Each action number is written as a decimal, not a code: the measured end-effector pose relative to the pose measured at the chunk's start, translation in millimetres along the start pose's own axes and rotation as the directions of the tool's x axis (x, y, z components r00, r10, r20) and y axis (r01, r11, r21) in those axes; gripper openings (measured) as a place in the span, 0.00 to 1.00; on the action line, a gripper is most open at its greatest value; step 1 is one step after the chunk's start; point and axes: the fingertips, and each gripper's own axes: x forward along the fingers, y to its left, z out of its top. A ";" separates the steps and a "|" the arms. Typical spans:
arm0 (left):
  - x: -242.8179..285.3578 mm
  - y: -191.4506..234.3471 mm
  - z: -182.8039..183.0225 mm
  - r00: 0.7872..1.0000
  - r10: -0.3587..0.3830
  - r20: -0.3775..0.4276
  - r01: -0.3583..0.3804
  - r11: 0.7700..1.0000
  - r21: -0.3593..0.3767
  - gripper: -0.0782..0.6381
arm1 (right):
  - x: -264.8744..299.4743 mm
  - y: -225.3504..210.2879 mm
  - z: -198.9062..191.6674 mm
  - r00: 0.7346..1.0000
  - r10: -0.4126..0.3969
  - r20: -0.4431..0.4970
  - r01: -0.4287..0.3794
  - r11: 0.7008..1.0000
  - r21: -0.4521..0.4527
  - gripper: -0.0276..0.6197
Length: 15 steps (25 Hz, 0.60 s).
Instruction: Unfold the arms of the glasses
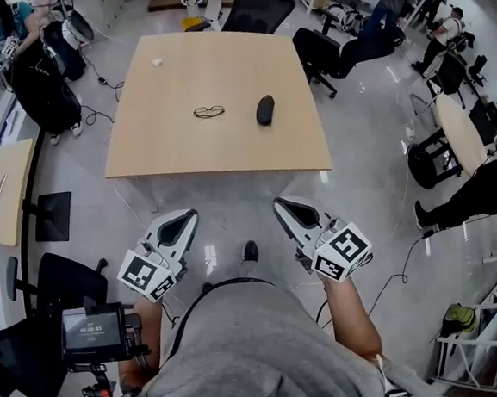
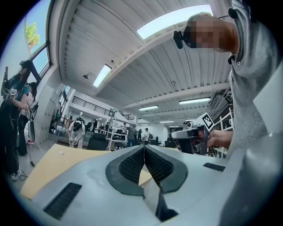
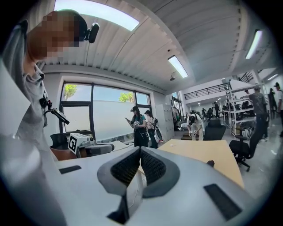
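Note:
A pair of folded dark-framed glasses (image 1: 209,112) lies near the middle of the wooden table (image 1: 175,148). A black glasses case (image 1: 264,110) lies just to their right, and shows as a small dark bump (image 3: 210,163) in the right gripper view. My left gripper (image 1: 189,216) and my right gripper (image 1: 282,204) hang side by side near the person's waist, short of the table's front edge. Both are shut with nothing between the jaws. In the gripper views the glasses are hidden behind the jaws.
A small white object (image 1: 157,61) lies at the table's far left. Black office chairs (image 1: 258,7) stand at the far side and at the right (image 1: 340,56). A second table (image 1: 2,193) is at the left, a round one (image 1: 459,132) at the right. People stand around the room.

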 end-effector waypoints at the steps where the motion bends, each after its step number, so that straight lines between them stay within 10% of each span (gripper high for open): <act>1: 3.4 5.2 0.1 1.000 0.006 0.000 -0.006 1.000 0.004 0.12 | 3.5 -6.8 -1.0 1.000 -0.001 0.001 0.001 1.000 0.006 0.05; 15: 135.0 85.0 5.4 0.994 0.086 -0.061 -0.083 0.995 0.053 0.12 | 94.6 -156.3 30.2 0.994 0.100 0.040 -0.102 0.993 0.060 0.06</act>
